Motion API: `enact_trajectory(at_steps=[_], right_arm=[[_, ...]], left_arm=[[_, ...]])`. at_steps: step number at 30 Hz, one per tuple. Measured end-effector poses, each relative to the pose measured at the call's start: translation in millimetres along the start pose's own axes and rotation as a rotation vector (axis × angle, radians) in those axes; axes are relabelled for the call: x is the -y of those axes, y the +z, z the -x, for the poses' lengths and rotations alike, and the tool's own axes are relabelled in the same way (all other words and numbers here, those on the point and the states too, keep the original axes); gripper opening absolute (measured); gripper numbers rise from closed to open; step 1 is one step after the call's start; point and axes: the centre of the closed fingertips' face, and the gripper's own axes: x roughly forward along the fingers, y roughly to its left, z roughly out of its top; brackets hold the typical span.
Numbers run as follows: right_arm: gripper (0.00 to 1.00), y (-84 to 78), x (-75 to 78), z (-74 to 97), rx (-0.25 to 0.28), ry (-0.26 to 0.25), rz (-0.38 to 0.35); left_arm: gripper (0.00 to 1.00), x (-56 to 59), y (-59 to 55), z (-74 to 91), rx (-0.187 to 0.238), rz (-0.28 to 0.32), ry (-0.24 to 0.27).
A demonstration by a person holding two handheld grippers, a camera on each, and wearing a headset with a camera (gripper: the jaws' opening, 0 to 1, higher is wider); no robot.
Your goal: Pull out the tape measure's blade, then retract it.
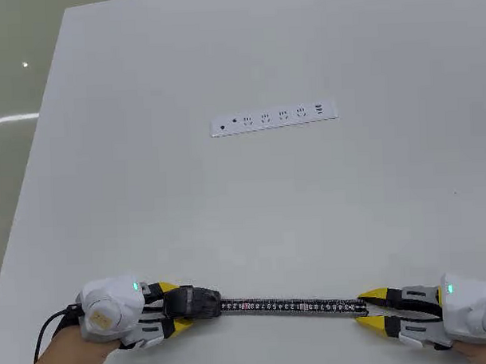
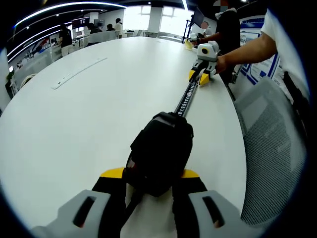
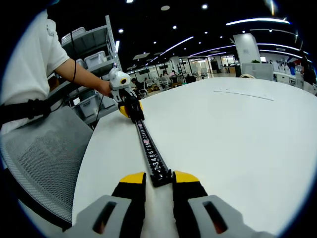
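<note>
- Presently, the tape measure (image 1: 201,302) is seen lying on the white table (image 1: 228,206), at about 6 o'clock in the head view, close to the near edge.
- Its case (image 2: 158,151) is black, rounded and bulky; it is grasped by the left gripper (image 1: 177,306), whose yellow-tipped jaws are clenched on its two sides.
- The blade (image 1: 291,306) is drawn out of the case and runs straight toward 3 o'clock across the tabletop, flat on the surface or just above it.
- The blade is dark, with white numerals and graduations printed along it; a small red mark is visible near the case.
- The blade's free end is pinched between the jaws of the right gripper (image 1: 367,308), whose yellow tips are closed against its edges; in the right gripper view the numerals 1 to 9 can be read just ahead of the tips.
- Each gripper is held in a hand at the table's edge, the two well apart, with the blade stretched between them.
- A white power strip (image 1: 274,117) is seen at 12 o'clock from the blade, well apart from it.
- A grey mesh chair (image 2: 270,148) is seen beside the table.
</note>
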Motion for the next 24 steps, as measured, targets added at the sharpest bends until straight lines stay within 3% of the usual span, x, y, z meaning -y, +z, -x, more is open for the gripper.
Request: enact_trajectory(at_steps=[12, 24], right_arm=[[0.22, 2.8, -1.3, -0.1, 0.005, -0.006, -0.011], [0.29, 9.5, -3.2, -5.1, 0.027, -0.034, -0.035]], left_arm=[[0.35, 0.9, -0.3, 3.5, 0.011, 0.014, -0.009], [0.43, -3.3, -5.6, 9.8, 0.001, 0.031, 0.037]])
